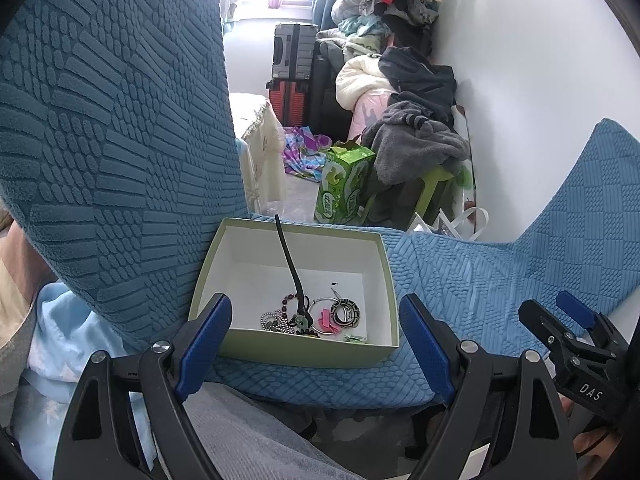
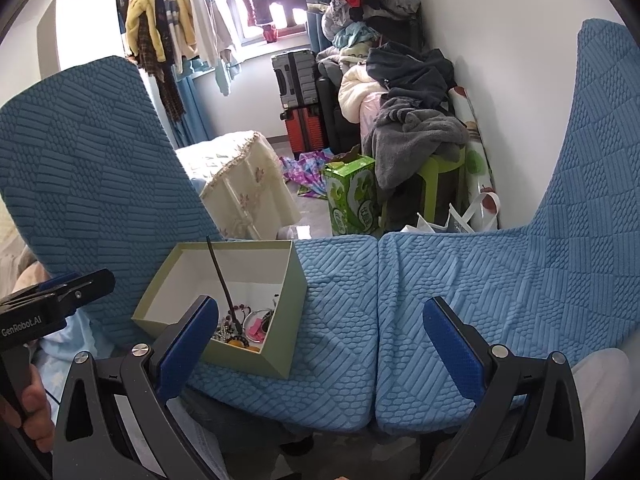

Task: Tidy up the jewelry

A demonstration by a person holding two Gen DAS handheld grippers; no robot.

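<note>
The pale green box (image 1: 304, 354) sits on the blue seat cushion (image 1: 460, 280), jewelry (image 1: 316, 316) heaped in its near corner, a black stick (image 1: 289, 258) leaning away. The left gripper (image 1: 316, 344), spread wide and empty, faces it squarely and sits nearer; the right gripper (image 2: 320, 344), also spread, has the box off to its left.

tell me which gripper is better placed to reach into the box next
Left. The left gripper is open and lined up straight on the green box of jewelry; the right gripper faces bare cushion beside it.
</note>
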